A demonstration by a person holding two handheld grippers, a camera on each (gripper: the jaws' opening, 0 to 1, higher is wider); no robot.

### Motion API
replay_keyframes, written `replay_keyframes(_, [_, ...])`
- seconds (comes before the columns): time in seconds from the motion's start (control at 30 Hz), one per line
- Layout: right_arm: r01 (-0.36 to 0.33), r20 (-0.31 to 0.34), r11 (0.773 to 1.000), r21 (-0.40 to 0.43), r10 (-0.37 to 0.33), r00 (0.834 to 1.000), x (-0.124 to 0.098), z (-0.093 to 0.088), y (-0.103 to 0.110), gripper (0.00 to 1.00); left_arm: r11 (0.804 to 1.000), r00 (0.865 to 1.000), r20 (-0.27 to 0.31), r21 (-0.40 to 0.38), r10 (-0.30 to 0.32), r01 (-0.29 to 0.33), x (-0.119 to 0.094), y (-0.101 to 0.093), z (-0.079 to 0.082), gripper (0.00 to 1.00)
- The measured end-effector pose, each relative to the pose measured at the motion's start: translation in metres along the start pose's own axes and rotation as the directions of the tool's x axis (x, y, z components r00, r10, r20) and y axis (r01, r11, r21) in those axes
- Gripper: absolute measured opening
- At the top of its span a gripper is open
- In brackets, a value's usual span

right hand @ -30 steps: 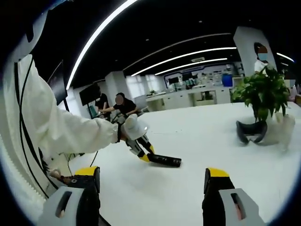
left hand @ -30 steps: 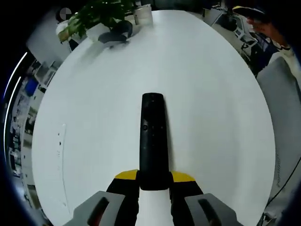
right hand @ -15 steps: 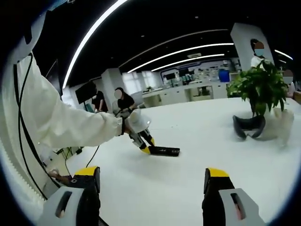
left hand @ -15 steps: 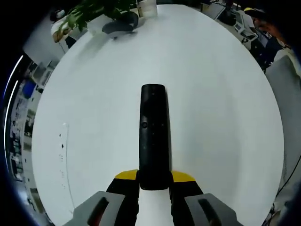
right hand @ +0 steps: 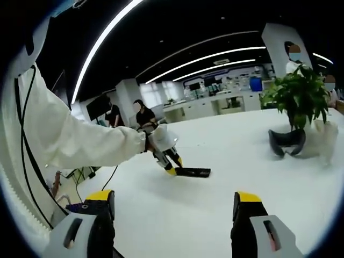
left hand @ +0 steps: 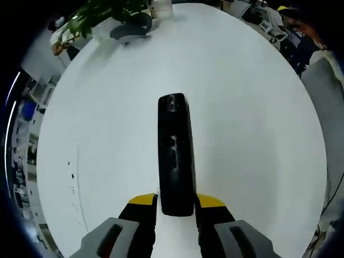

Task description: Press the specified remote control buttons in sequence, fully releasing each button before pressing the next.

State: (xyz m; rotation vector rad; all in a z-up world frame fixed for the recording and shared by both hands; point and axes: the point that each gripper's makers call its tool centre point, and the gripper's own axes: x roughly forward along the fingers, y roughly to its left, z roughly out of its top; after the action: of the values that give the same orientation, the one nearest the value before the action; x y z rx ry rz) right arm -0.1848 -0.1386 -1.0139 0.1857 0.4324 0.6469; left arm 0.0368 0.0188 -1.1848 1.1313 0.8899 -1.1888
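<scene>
A long black remote control (left hand: 174, 153) lies lengthwise between the jaws of my left gripper (left hand: 176, 203), which is shut on its near end. The remote reaches out over the white table (left hand: 247, 107), button side up. In the right gripper view the same remote (right hand: 192, 172) rests low on the table, held by the left gripper (right hand: 171, 167) in a person's gloved hand. My right gripper (right hand: 174, 207) hovers above the table with its jaws wide apart and nothing between them.
A potted green plant (right hand: 298, 97) and a dark headset (right hand: 286, 141) sit at the table's far end, also seen as plant (left hand: 99, 11) and headset (left hand: 129, 29). A white sleeve (right hand: 59, 140) crosses from the left. People stand in the background.
The left gripper view has tipped down and closer to the table, so the remote looks larger. In the right gripper view the remote and left gripper have shifted slightly right.
</scene>
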Motion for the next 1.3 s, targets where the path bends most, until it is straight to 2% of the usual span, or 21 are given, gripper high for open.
replay_keyframes(0.07, [0.0, 0.007, 1.0, -0.012, 0.0, 1.0, -0.001, 0.004, 0.003, 0.9, 0.998, 0.999, -0.003, -0.045, 0.054, -0.054, -0.001, 0.007, -0.002, 0.39])
replay_keyframes(0.13, [-0.002, 0.018, 1.0, -0.022, 0.002, 1.0, -0.002, 0.007, 0.005, 0.91, 0.994, 0.998, -0.004, -0.09, 0.057, -0.058, -0.001, 0.003, -0.003, 0.38])
replay_keyframes(0.2, [-0.005, 0.03, 0.999, -0.033, 0.006, 1.0, -0.004, 0.012, 0.008, 0.92, 0.987, 0.994, 0.002, -0.117, 0.113, -0.112, -0.003, 0.006, -0.004, 0.4])
replay_keyframes(0.33, [0.001, 0.062, 0.999, -0.038, 0.001, 0.998, -0.009, 0.021, 0.012, 0.95, 0.951, 0.984, 0.014, -0.259, 0.18, -0.17, -0.008, 0.009, -0.013, 0.48])
replay_keyframes(0.43, [0.002, 0.076, 0.999, -0.035, 0.001, 0.997, -0.013, 0.025, 0.015, 0.95, 0.903, 0.979, 0.055, -0.4, 0.197, -0.159, -0.012, 0.003, -0.016, 0.58])
replay_keyframes(0.53, [0.009, 0.096, 0.999, -0.038, -0.005, 0.995, -0.016, 0.027, 0.019, 0.96, 0.844, 0.96, 0.119, -0.512, 0.255, -0.161, -0.029, 0.0, -0.009, 0.55])
replay_keyframes(0.57, [0.016, 0.097, 0.999, -0.034, -0.012, 0.995, -0.017, 0.025, 0.018, 0.96, 0.81, 0.946, 0.141, -0.562, 0.293, -0.168, -0.039, 0.0, -0.007, 0.53])
replay_keyframes(0.6, [0.024, 0.095, 0.999, -0.025, -0.022, 0.995, -0.017, 0.023, 0.016, 0.97, 0.792, 0.933, 0.163, -0.585, 0.322, -0.171, -0.046, -0.002, -0.004, 0.54])
replay_keyframes(0.67, [0.037, 0.092, 0.999, 0.002, -0.037, 0.995, -0.018, 0.018, 0.014, 0.98, 0.768, 0.921, 0.197, -0.623, 0.336, -0.147, -0.061, -0.015, -0.001, 0.57])
replay_keyframes(0.7, [0.039, 0.094, 0.999, 0.007, -0.039, 0.995, -0.018, 0.019, 0.014, 0.99, 0.752, 0.903, 0.207, -0.638, 0.376, -0.167, -0.072, -0.018, 0.0, 0.59])
replay_keyframes(0.77, [0.04, 0.101, 0.999, 0.012, -0.041, 0.994, -0.021, 0.019, 0.016, 0.99, 0.733, 0.88, 0.226, -0.656, 0.418, -0.18, -0.088, -0.027, 0.0, 0.61])
replay_keyframes(0.8, [0.041, 0.103, 0.999, 0.013, -0.043, 0.994, -0.021, 0.019, 0.016, 0.99, 0.712, 0.863, 0.244, -0.681, 0.442, -0.172, -0.098, -0.034, 0.001, 0.64])
replay_keyframes(0.83, [0.042, 0.104, 0.999, 0.014, -0.044, 0.994, -0.021, 0.019, 0.016, 0.99, 0.7, 0.857, 0.252, -0.695, 0.45, -0.164, -0.104, -0.041, 0.0, 0.67])
replay_keyframes(0.93, [0.042, 0.105, 0.999, 0.009, -0.042, 0.994, -0.022, 0.021, 0.019, 0.99, 0.638, 0.796, 0.268, -0.748, 0.542, -0.183, -0.127, -0.052, -0.009, 0.78])
replay_keyframes(1.0, [0.053, 0.117, 0.999, -0.008, -0.052, 0.992, -0.023, 0.023, 0.022, 0.99, 0.602, 0.767, 0.273, -0.778, 0.581, -0.18, -0.138, -0.059, -0.014, 0.86])
replay_keyframes(1.1, [0.07, 0.113, 0.997, -0.025, -0.067, 0.991, -0.025, 0.022, 0.026, 0.99, 0.564, 0.746, 0.26, -0.805, 0.613, -0.183, -0.155, -0.076, -0.026, 0.89])
replay_keyframes(1.13, [0.077, 0.112, 0.997, -0.032, -0.073, 0.991, -0.026, 0.021, 0.028, 0.99, 0.56, 0.743, 0.261, -0.809, 0.617, -0.181, -0.157, -0.079, -0.027, 0.9])
replay_keyframes(1.2, [0.091, 0.111, 0.995, -0.037, -0.087, 0.99, -0.029, 0.02, 0.029, 0.99, 0.529, 0.722, 0.278, -0.836, 0.634, -0.143, -0.17, -0.091, -0.027, 0.91])
replay_keyframes(1.23, [0.098, 0.114, 0.994, -0.037, -0.094, 0.989, -0.03, 0.02, 0.029, 0.99, 0.501, 0.71, 0.274, -0.856, 0.649, -0.128, -0.177, -0.099, -0.028, 0.92])
replay_keyframes(1.27, [0.108, 0.116, 0.994, -0.034, -0.103, 0.988, -0.032, 0.021, 0.028, 0.99, 0.489, 0.698, 0.277, -0.864, 0.661, -0.121, -0.182, -0.104, -0.027, 0.93])
replay_keyframes(1.3, [0.115, 0.121, 0.993, -0.031, -0.111, 0.986, -0.034, 0.021, 0.027, 0.99, 0.477, 0.672, 0.284, -0.871, 0.684, -0.118, -0.19, -0.111, -0.026, 0.95])
